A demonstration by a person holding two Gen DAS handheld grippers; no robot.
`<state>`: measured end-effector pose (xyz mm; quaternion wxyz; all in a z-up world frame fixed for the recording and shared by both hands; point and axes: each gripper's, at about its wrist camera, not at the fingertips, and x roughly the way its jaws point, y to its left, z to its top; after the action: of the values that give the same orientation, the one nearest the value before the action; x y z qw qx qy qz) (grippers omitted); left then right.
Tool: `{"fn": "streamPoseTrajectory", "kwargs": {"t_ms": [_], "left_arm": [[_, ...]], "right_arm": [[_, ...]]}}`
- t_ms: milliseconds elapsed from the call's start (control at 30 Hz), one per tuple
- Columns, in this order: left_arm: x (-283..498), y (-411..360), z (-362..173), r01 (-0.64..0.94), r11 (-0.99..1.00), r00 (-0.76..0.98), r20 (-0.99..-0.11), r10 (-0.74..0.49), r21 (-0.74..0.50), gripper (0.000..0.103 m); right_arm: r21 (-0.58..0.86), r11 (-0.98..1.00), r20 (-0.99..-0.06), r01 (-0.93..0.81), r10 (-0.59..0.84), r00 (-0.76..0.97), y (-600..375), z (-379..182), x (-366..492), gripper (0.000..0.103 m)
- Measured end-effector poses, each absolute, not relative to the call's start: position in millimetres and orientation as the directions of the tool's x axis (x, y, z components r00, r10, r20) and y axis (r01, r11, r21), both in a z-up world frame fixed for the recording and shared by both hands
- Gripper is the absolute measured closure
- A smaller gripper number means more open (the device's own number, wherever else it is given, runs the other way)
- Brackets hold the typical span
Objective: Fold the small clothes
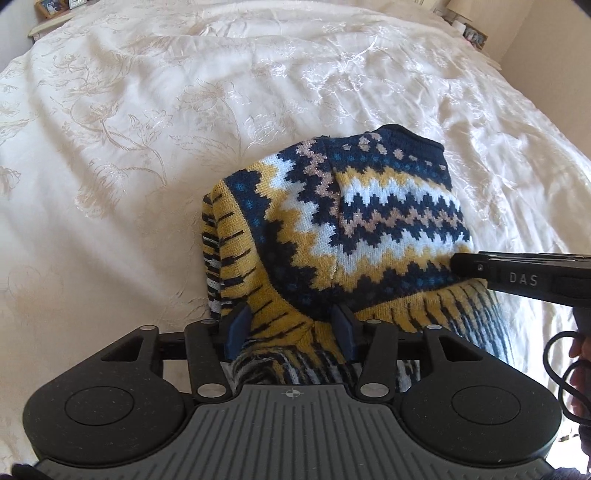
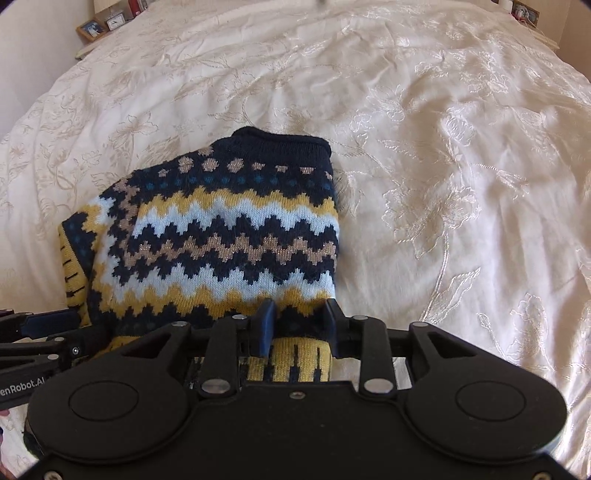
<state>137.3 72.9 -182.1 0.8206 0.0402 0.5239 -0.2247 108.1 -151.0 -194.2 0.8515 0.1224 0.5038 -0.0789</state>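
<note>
Patterned knit sweater point(image 1: 354, 229) bunched at centre frame on the cream embroidered bedspread point(image 1: 147, 147). Left gripper point(image 1: 291, 325) at lower centre, jaws clamped on the mustard hem fold. Right gripper point(image 2: 299, 325) likewise, jaws closed on the sweater's lower edge.

The sweater's point(image 1: 332, 229) lower part disappears beneath the left gripper's point(image 1: 291, 328) body at 6 o'clock (its hem goes unseen). The right gripper point(image 1: 524, 277) is cut off at 3 o'clock. Framed photos point(image 2: 92, 29) at 11 o'clock are too small to make out.
</note>
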Motion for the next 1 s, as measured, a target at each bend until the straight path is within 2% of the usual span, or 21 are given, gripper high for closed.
{"fn": "streamPoseTrajectory", "kwargs": {"t_ms": [33,67,100,267,333,400,467,600,667,833,1000], "left_arm": [[133,72,-178,0.405,0.900,0.360,-0.877,-0.318,-0.160,0.037],[129,73,-176,0.396,0.907,0.371,-0.879,-0.300,-0.143,0.025],[124,74,-174,0.389,0.912,0.376,-0.881,-0.287,-0.131,0.024],[94,87,-169,0.338,0.934,0.371,-0.895,-0.249,-0.120,0.022],[83,90,-165,0.323,0.940,0.361,-0.903,-0.232,-0.113,0.022],[72,92,-159,0.313,0.946,0.359,-0.911,-0.203,-0.087,0.022],[61,94,-150,0.298,0.953,0.370,-0.914,-0.164,-0.051,0.022],[45,100,-125,0.261,0.963,0.406,-0.898,-0.169,-0.063,0.022],[38,99,-112,0.255,0.966,0.433,-0.887,-0.159,-0.049,0.022],[22,87,-81,0.274,0.962,0.498,-0.854,-0.151,-0.011,0.022],[9,73,-60,0.282,0.959,0.526,-0.837,-0.148,0.008,0.022]], "right_arm": [[0.145,0.956,-0.871,0.256,0.001,0.491,-153,-190,103,0.055],[0.159,0.954,-0.867,0.255,0.012,0.498,-155,-185,97,0.046],[0.168,0.952,-0.863,0.254,0.018,0.505,-156,-181,90,0.037],[0.204,0.949,-0.837,0.239,0.043,0.545,-158,-161,56,0.035],[0.219,0.947,-0.827,0.234,0.053,0.560,-160,-154,45,0.031],[0.226,0.946,-0.810,0.232,0.050,0.584,-161,-146,35,0.024],[0.228,0.947,-0.797,0.225,0.049,0.602,-161,-137,27,0.021],[0.238,0.944,-0.756,0.227,0.033,0.654,-162,-120,8,0.004],[0.256,0.940,-0.729,0.228,0.033,0.684,-163,-112,-1,0.001],[0.249,0.942,-0.721,0.223,0.026,0.693,-165,-100,-14,0.001],[0.231,0.943,-0.758,0.240,0.019,0.652,-169,-94,-26,0.001]]}}
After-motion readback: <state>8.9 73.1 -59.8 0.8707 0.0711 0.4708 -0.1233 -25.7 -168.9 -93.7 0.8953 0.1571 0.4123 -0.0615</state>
